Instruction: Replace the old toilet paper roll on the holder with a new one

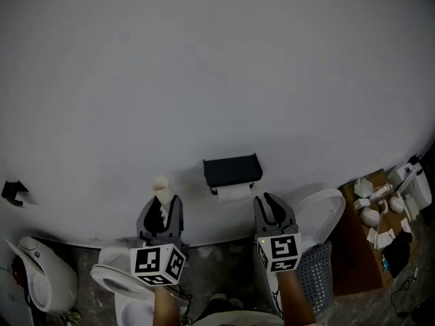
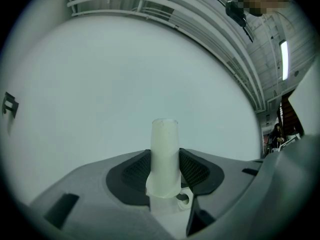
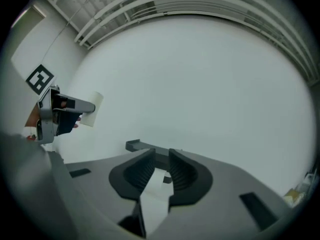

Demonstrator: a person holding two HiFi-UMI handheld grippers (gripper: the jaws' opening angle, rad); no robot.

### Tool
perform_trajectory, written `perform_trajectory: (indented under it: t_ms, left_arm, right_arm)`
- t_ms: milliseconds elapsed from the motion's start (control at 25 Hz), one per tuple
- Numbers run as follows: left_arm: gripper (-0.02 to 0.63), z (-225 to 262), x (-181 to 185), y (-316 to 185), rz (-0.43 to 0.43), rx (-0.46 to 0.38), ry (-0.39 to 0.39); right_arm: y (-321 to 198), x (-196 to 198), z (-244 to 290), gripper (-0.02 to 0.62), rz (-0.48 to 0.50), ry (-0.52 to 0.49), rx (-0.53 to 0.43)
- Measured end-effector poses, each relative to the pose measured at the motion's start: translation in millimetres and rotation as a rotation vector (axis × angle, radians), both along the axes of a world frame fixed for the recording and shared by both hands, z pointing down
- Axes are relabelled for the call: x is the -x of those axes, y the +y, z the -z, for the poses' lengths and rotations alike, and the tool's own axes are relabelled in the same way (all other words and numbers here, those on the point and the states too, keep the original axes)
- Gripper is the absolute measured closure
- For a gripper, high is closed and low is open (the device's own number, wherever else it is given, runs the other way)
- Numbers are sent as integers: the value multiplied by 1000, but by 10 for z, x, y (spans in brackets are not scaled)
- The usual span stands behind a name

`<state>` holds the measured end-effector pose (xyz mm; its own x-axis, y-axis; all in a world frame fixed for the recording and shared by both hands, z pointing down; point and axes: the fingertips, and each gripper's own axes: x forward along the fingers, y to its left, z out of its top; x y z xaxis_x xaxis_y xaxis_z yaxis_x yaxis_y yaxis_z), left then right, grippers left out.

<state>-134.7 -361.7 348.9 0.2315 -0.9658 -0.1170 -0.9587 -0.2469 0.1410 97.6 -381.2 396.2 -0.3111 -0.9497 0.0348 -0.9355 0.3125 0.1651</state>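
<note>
The swap looks nearly done. At 7 o'clock in the head view, the left gripper (image 1: 163,208) clamps a bare tube (image 2: 164,154) upright, likely the old core, which next needs setting aside. The right gripper (image 1: 270,204), at 5 o'clock, stands narrowly parted, holding nothing. Beyond, at 12 o'clock, a paper roll (image 1: 234,193) hangs under the black holder (image 1: 232,170) on the wall (image 1: 217,80).
</note>
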Motion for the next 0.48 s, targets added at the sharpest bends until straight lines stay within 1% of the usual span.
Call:
perform_trajectory:
  t_ms: [120,200,280,480]
  left_arm:
    - [425,29,-48,0,-3,-4,-3]
    - [425,38,-63,3,1,-6,-3]
    - [425,42,-79,8,9,-5,-4]
    - [425,15,-116,21,16,8,-2]
  right_arm:
    - [4,-95,81,565,-22,-69,-9]
    - [-9,-144,121,592,-33,-95,-18]
    - [-24,-182,153,603,-40,-109,-23]
    - [-29,-225,193,603,-47,-127,-29]
